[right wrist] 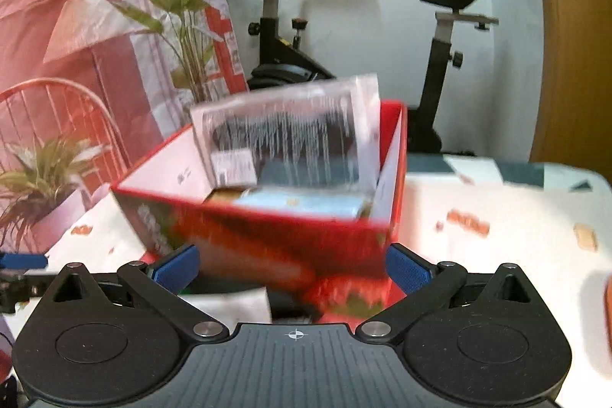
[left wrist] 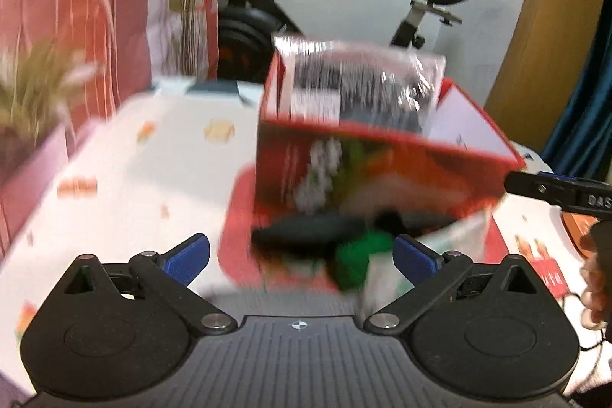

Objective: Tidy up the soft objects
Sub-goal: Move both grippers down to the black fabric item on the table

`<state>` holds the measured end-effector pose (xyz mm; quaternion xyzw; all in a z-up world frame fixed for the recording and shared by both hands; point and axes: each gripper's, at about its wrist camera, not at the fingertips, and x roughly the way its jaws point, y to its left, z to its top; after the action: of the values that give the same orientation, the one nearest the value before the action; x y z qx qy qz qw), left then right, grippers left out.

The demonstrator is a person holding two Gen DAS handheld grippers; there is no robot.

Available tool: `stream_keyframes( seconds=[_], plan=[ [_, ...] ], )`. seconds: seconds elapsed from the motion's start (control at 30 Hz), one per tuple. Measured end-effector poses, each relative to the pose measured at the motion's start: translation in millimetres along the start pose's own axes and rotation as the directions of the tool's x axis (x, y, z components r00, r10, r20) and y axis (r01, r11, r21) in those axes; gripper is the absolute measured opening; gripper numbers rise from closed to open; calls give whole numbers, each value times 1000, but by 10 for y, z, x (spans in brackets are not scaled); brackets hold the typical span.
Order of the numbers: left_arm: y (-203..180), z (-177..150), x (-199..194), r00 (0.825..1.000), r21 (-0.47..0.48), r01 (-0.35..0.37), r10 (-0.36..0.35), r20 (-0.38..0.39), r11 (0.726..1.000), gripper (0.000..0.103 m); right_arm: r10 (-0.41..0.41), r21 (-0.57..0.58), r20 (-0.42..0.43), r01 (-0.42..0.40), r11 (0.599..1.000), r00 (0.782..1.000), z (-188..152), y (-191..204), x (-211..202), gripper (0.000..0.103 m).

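Both grippers, left (left wrist: pixel 300 257) and right (right wrist: pixel 292 268), gape empty before the centre-frame box (right wrist: pixel 267 236) (packet (right wrist: pixel 290 136) already stowed upright).

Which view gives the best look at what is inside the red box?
The right wrist view: it looks down into the red box, showing the clear plastic packet and a pale blue item beneath. The left wrist view shows mostly its blurred outer side, with only the packet's top.
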<state>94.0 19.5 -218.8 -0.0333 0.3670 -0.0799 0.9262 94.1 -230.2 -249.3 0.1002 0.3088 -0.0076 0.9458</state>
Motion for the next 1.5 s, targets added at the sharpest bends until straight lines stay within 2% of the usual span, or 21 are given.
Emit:
stream_keyframes(
  seconds=[0.23,0.37,0.57,0.77,0.9,1.17,1.23,1.5],
  plan=[
    [-57,-387,64,997,8,-3,3,-71,1000,97,4,4,-46,-4,1000,999,-486,41,-21,103],
    [-30,-510,121,996,-22,9,-11,-86,1000,89,7,8,-80,-7,1000,997,-695,87,-16,103],
    [36,-668,226,990,-117,60,-74,-123,991,72,7,-8,-89,-8,1000,996,-905,146,-75,101],
    [22,-706,280,987,-137,74,-92,-130,988,69,-15,-1,-119,15,1000,993,-1011,131,-62,80],
    [7,-726,321,983,-145,100,-121,-139,984,55,-3,-2,-128,2,1000,992,-1048,136,-45,76],
    [-48,-793,342,975,-129,140,-159,-155,982,55,19,20,-196,-15,1000,980,-1125,118,93,61],
    [-66,-802,357,971,-126,149,-169,-167,981,55,22,16,-198,-20,1000,980,-1138,132,102,55],
    [-101,-815,391,969,-113,161,-179,-172,980,53,42,-9,-198,-45,999,979,-1147,179,112,47]
  ],
)
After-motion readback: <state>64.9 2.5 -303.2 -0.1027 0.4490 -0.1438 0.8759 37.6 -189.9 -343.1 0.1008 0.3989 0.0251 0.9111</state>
